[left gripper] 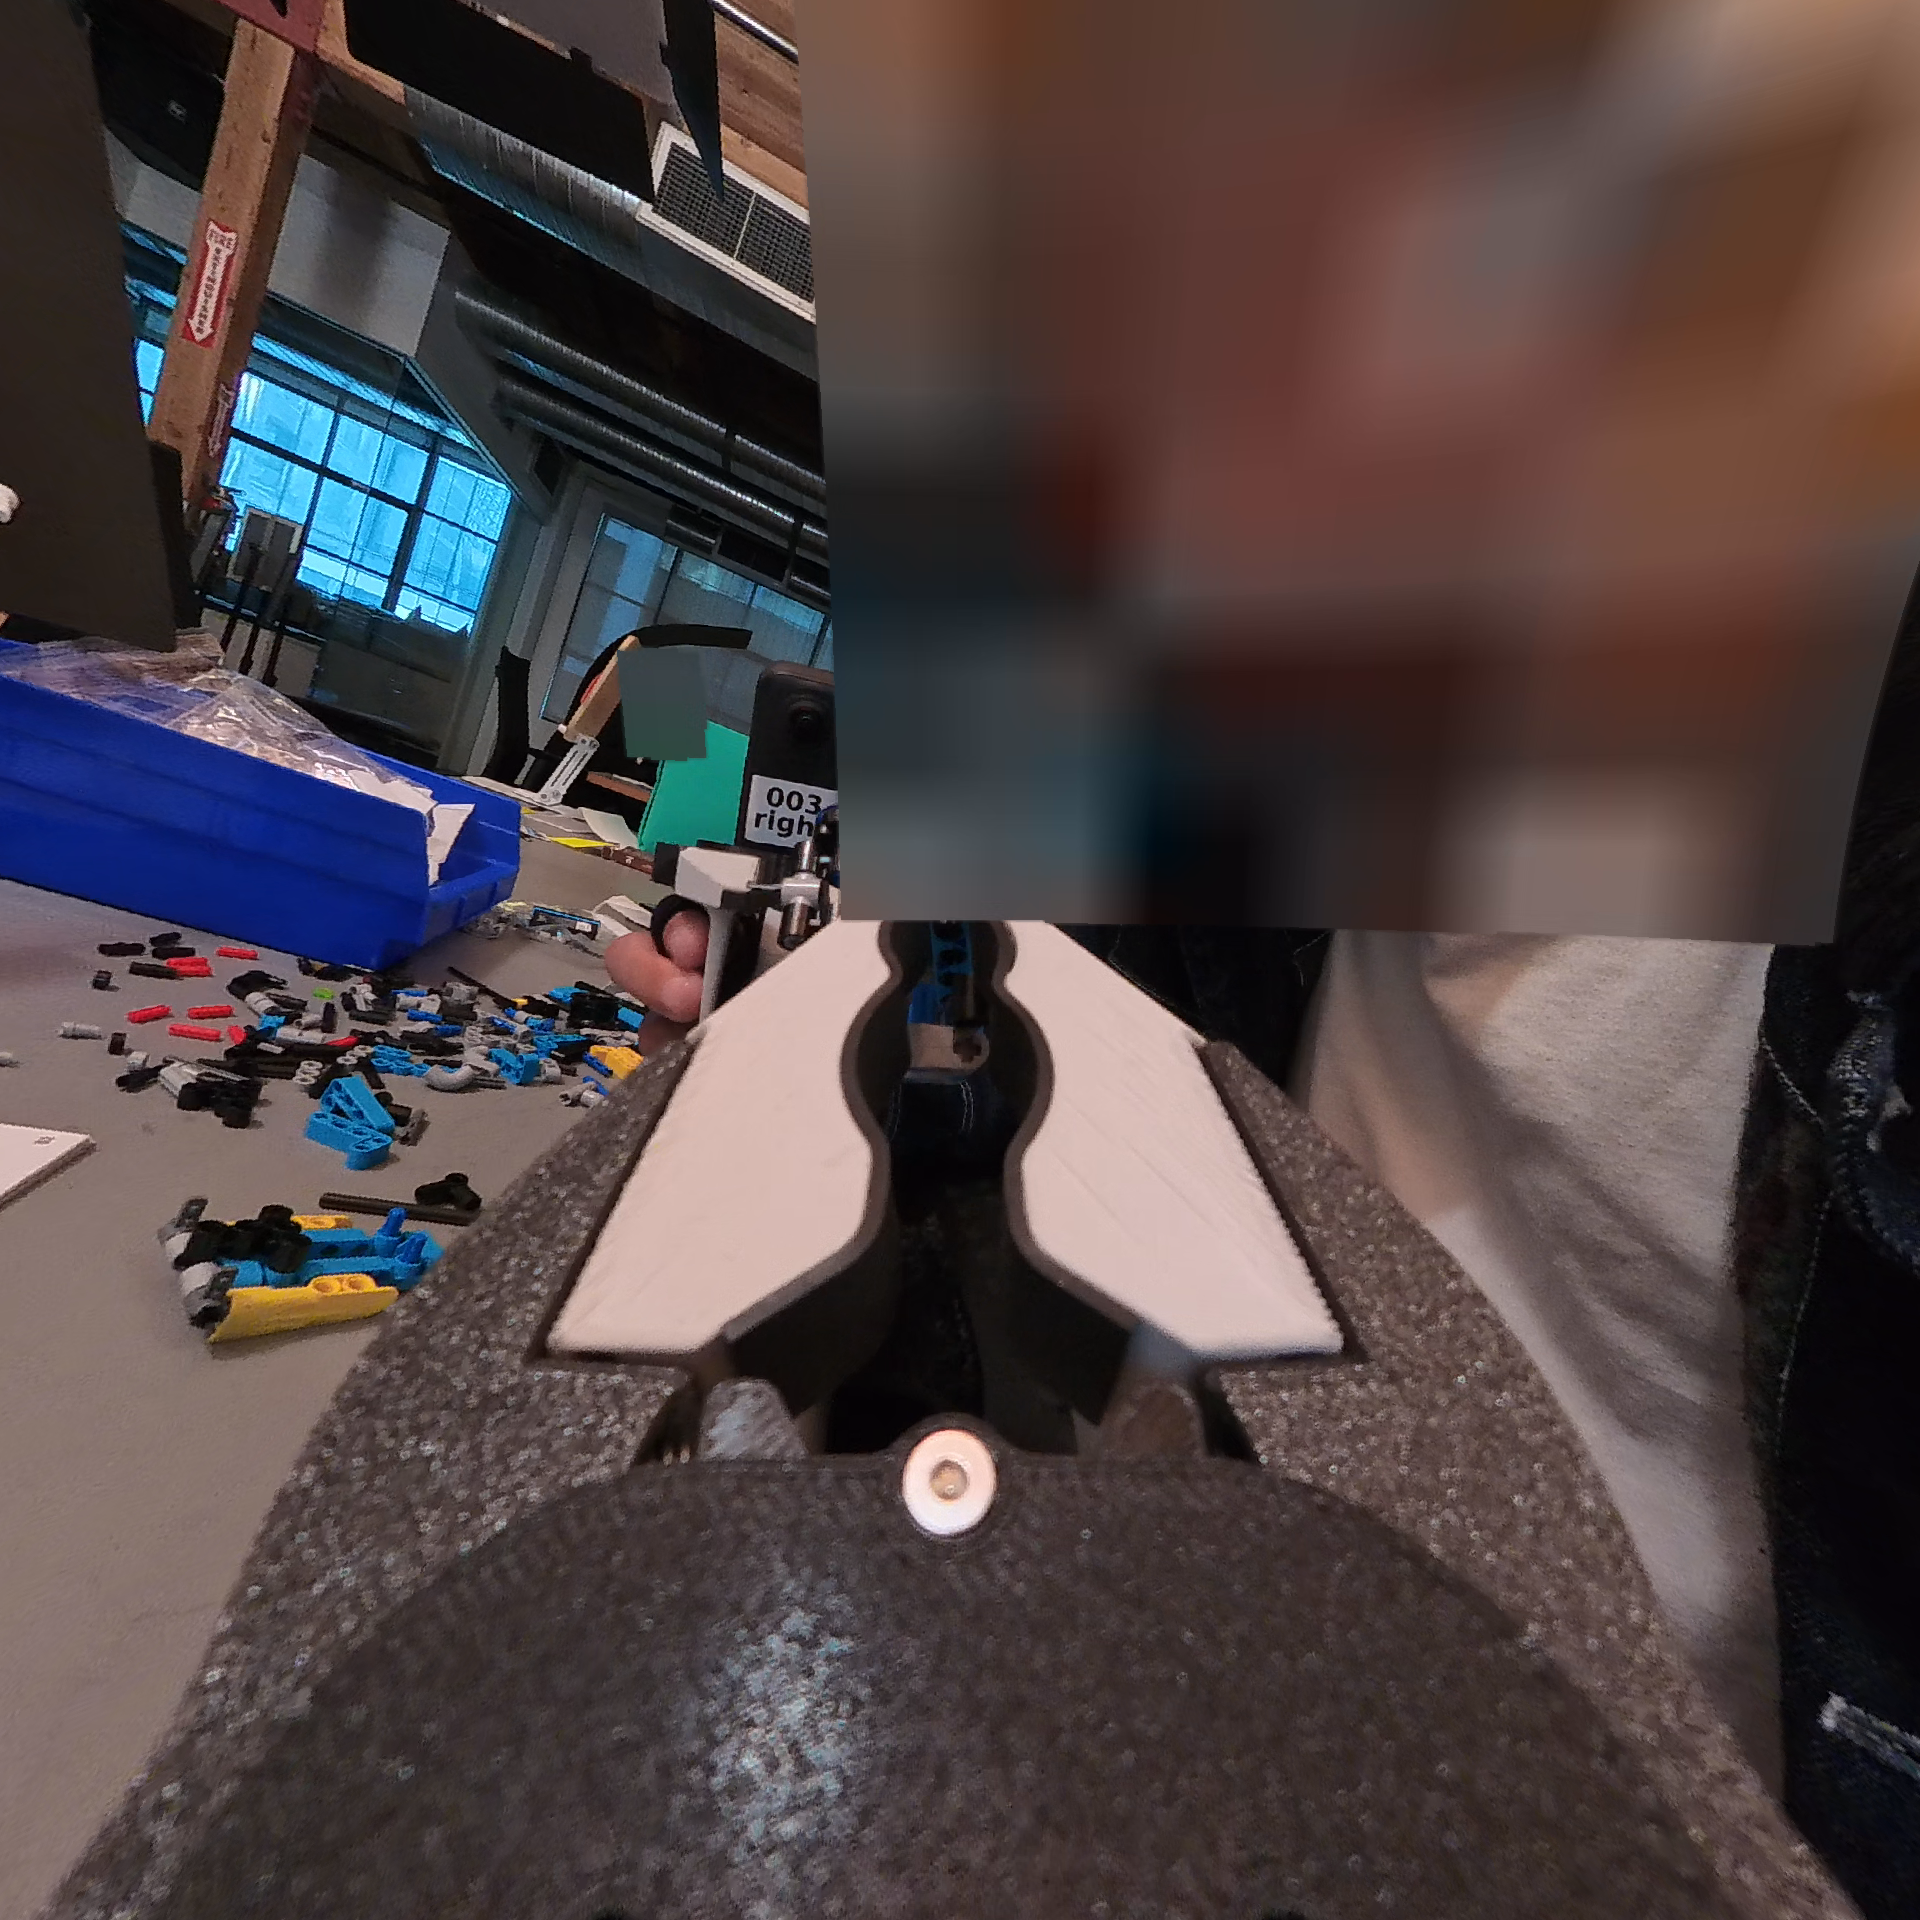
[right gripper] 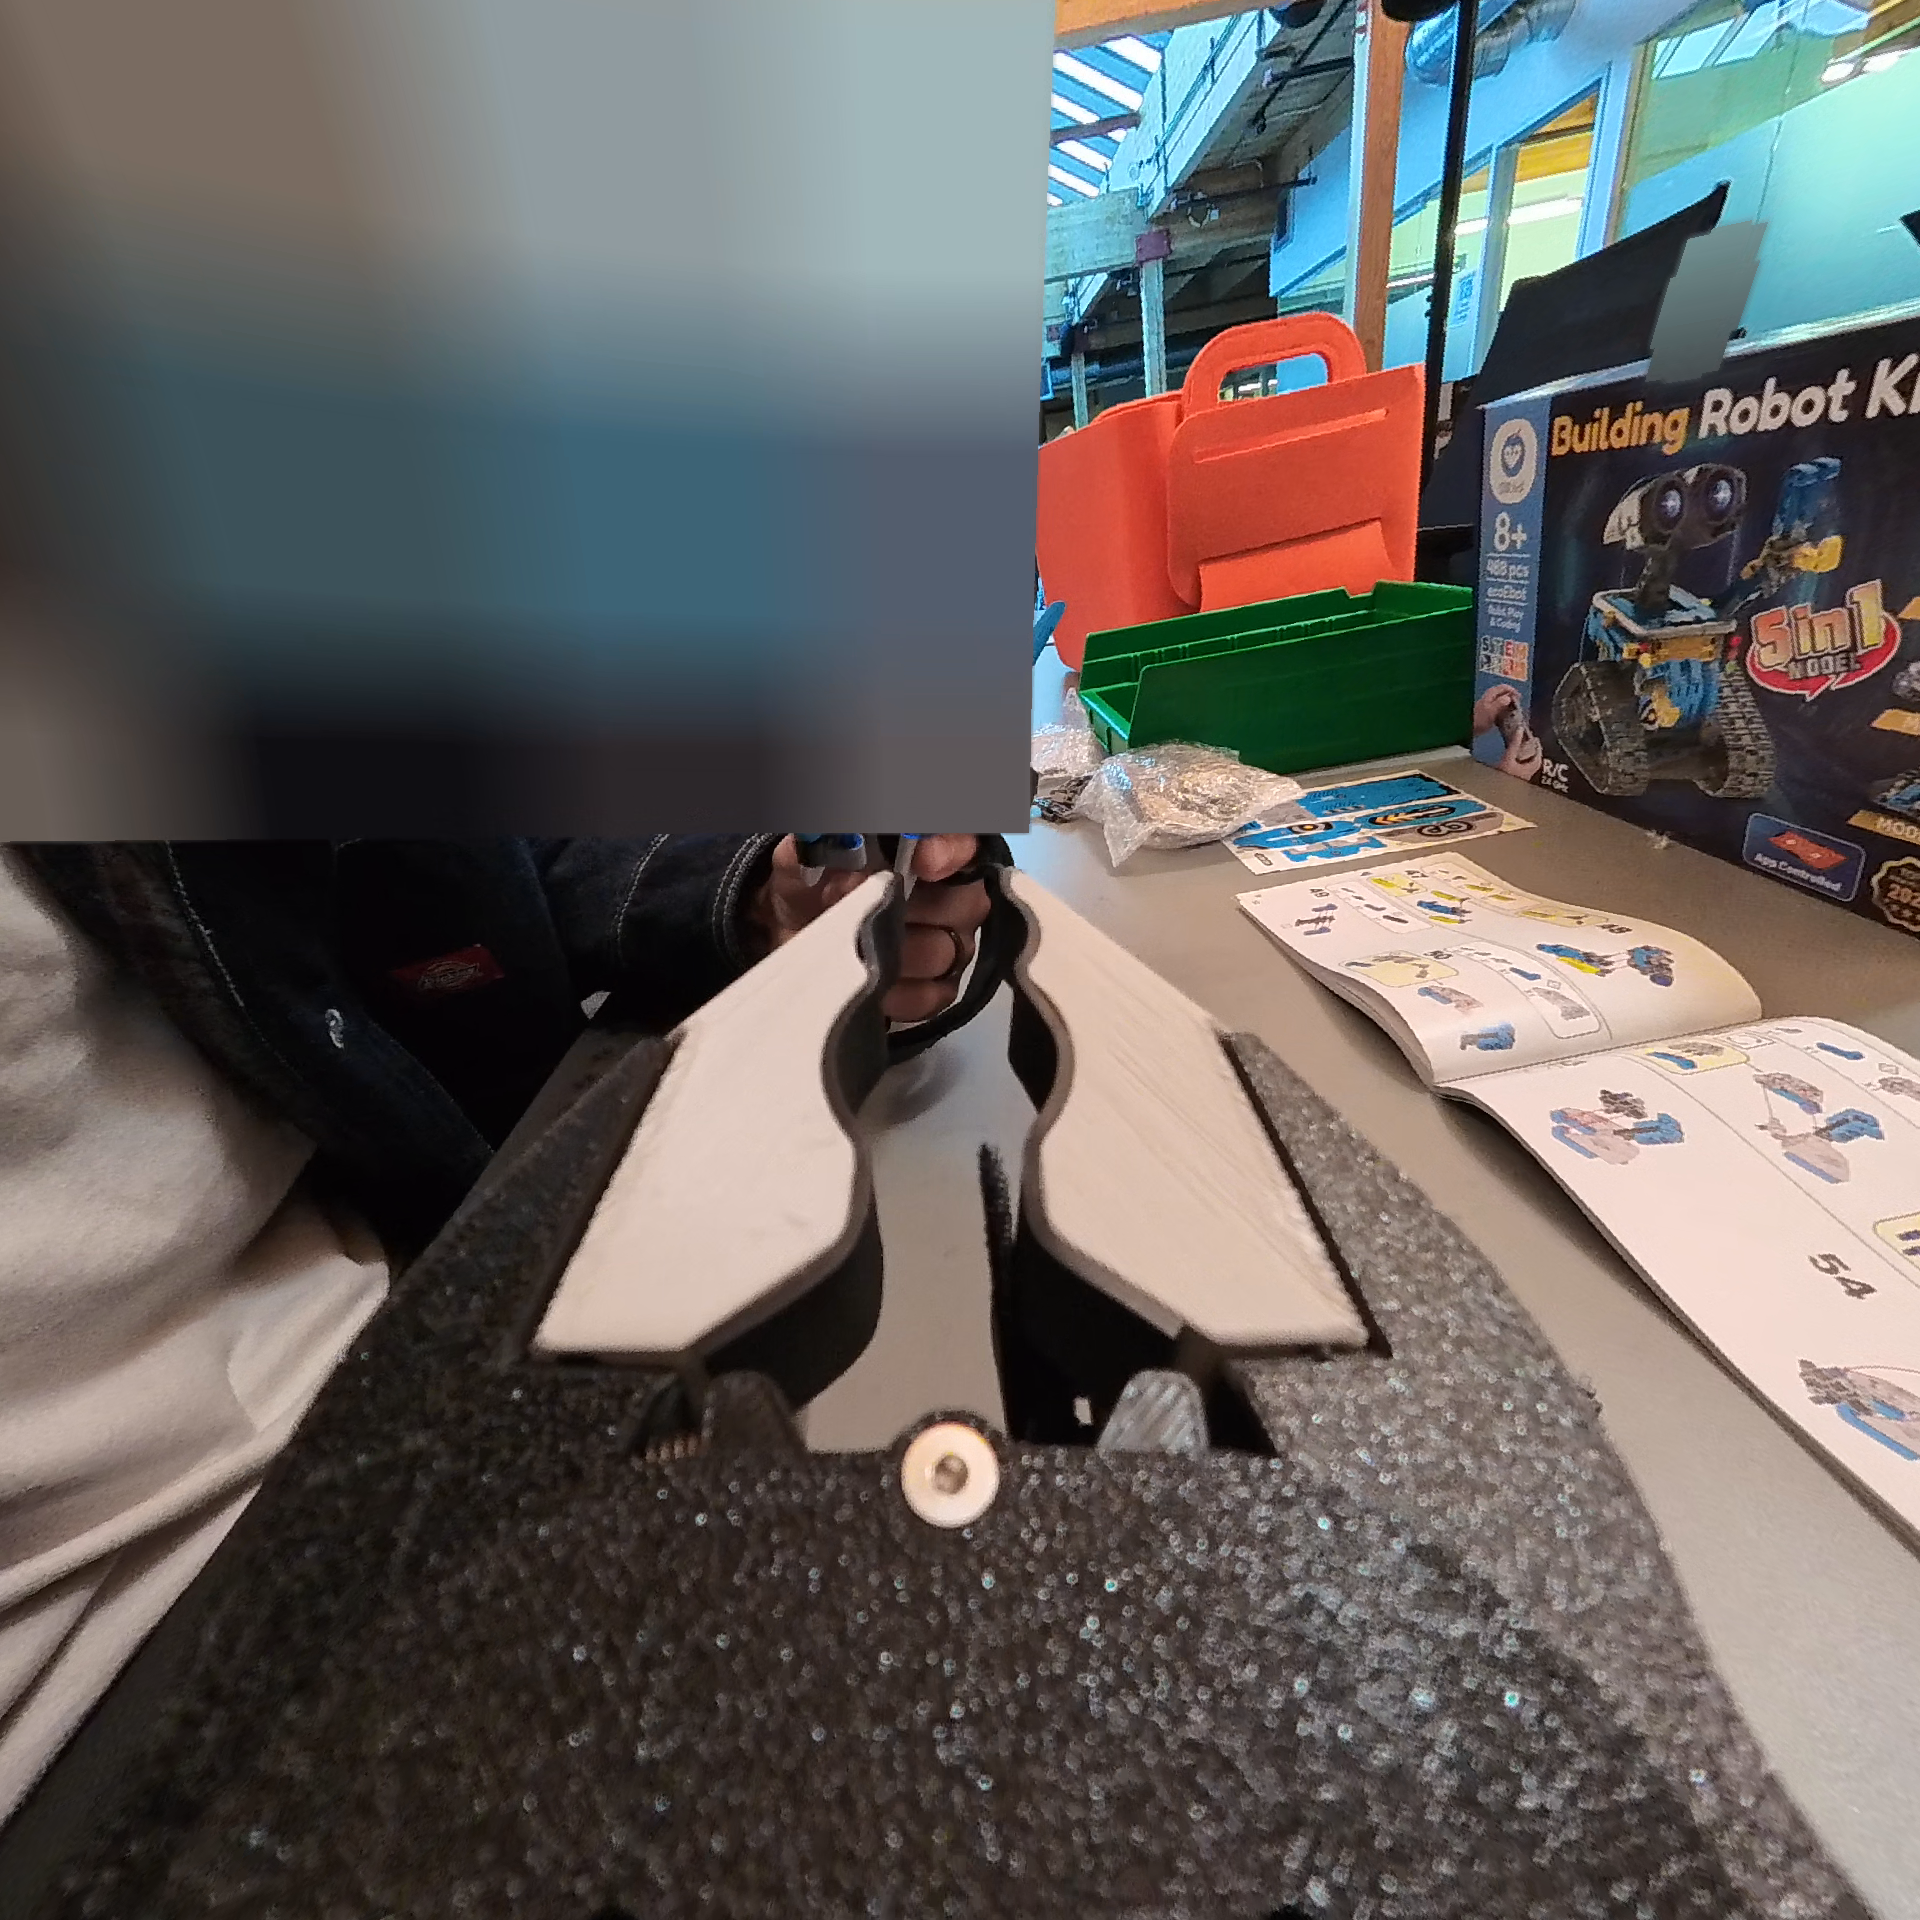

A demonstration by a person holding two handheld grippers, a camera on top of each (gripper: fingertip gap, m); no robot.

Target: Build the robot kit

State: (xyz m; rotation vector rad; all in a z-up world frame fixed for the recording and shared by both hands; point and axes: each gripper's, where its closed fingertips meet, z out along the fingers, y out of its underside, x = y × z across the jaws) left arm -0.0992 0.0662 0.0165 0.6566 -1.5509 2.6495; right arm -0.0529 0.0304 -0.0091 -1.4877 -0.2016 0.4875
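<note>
Left gripper point(left gripper: 943, 940): white fingers with dark inner edges, raised off the grey table point(left gripper: 125, 1507), jaws set narrow; a small blue and black part point(left gripper: 940, 997) sits at the fingertips, though whether it is truly pinched I cannot tell. Behind it, a person in a white shirt point(left gripper: 1507, 1195) and dark denim jacket point(left gripper: 1829, 1299). Right gripper point(right gripper: 945, 883): same build, jaws narrow with a gap between them; the tips meet a small blue and grey piece point(right gripper: 831, 850) partly hidden by the blur, grip uncertain. Just beyond the tips, a hand point(right gripper: 925, 956) wearing a ring. Loose building pieces point(left gripper: 343, 1039): blue, black, red, yellow and grey, scattered over the table to the left. Part-built blue and yellow assembly point(left gripper: 296, 1273): lying on the table, nearer than the scatter. Blue bin point(left gripper: 208, 831): behind the pieces, holding clear plastic bags. Open instruction booklet point(right gripper: 1538, 1049): flat on the table to the right. Sticker sheet point(right gripper: 1371, 831): beyond the booklet. Crumpled clear bag point(right gripper: 1174, 800): beside the sheet. Green bin point(right gripper: 1288, 675): behind the bag. Orange carry case point(right gripper: 1247, 488): behind the green bin. Printed kit box point(right gripper: 1714, 623): upright, far right.
</note>
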